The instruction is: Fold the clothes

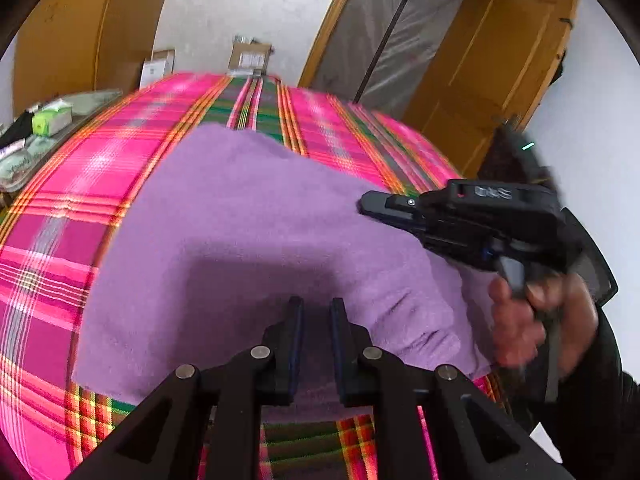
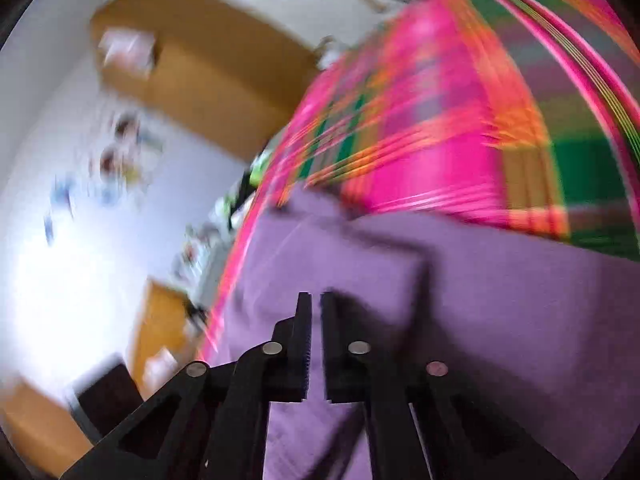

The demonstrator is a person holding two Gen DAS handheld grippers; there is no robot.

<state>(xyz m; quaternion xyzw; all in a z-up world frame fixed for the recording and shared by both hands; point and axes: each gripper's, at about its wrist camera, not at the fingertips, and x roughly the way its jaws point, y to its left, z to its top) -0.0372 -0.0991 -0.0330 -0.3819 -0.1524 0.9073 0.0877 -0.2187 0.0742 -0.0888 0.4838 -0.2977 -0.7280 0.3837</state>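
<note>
A purple towel (image 1: pixel 240 220) lies spread on a bed with a pink plaid cover (image 1: pixel 100 152); its right side is folded over in a thicker layer. My left gripper (image 1: pixel 316 304) hovers over the towel's near edge, its jaws a narrow gap apart with nothing between them. My right gripper (image 1: pixel 366 204), held by a hand (image 1: pixel 520 320), comes in from the right above the towel with its fingers together and empty. The right wrist view is blurred: the right gripper (image 2: pixel 316 298) points across the towel (image 2: pixel 500 300) toward the plaid cover (image 2: pixel 440 140).
Cardboard boxes (image 1: pixel 250 56) stand on the floor beyond the bed's far end. A low table with packets (image 1: pixel 48 120) sits at the left. A wooden door (image 1: pixel 500 60) stands open at the right, a wooden wardrobe (image 1: pixel 72 32) at the far left.
</note>
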